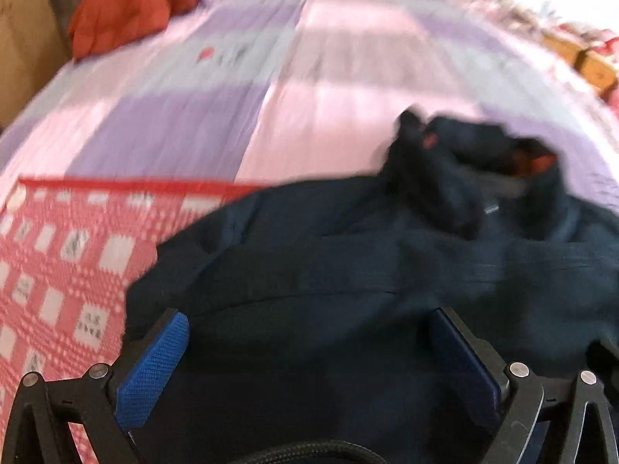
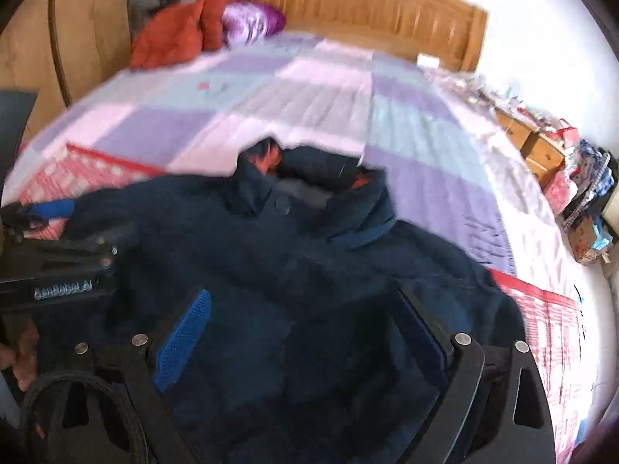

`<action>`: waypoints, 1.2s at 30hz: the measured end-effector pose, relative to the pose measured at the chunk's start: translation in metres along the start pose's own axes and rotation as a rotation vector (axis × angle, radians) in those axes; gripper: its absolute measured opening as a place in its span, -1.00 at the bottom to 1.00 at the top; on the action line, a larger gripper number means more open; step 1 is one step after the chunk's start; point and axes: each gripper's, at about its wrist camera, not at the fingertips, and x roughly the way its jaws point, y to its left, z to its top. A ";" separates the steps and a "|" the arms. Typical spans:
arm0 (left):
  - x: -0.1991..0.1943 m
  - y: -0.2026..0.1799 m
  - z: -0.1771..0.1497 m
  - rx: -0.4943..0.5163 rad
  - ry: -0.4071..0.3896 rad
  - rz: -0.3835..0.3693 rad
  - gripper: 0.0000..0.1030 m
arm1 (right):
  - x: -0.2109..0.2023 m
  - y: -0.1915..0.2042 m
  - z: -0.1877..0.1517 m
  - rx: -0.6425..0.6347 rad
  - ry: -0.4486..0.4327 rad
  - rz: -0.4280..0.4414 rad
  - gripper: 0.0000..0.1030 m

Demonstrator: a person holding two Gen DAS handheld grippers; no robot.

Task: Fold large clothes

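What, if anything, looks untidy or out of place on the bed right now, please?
The dark jacket lies rumpled on the bed, its collar bunched and showing orange lining. Clothes sit heaped by the headboard.

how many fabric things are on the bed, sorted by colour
Dark navy: 1, the jacket, lying under both open tools, left tool and right tool.
Red and white patterned: 1, the mat under the jacket.
Orange-red: 1, the bundled garment by the headboard.
Purple shiny: 1, the bundle beside it.
Pastel checked: 1, the bedsheet.
Total: 5
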 end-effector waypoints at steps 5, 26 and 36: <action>0.009 0.054 -0.009 -0.096 0.009 -0.066 1.00 | 0.013 -0.106 -0.043 0.237 0.014 -0.027 0.89; -0.023 0.073 -0.034 -0.095 -0.045 -0.023 0.99 | -0.050 -0.126 -0.103 0.229 -0.110 -0.132 0.99; -0.036 0.075 -0.079 -0.117 -0.003 -0.022 0.99 | -0.066 -0.112 -0.158 0.290 -0.022 -0.090 0.99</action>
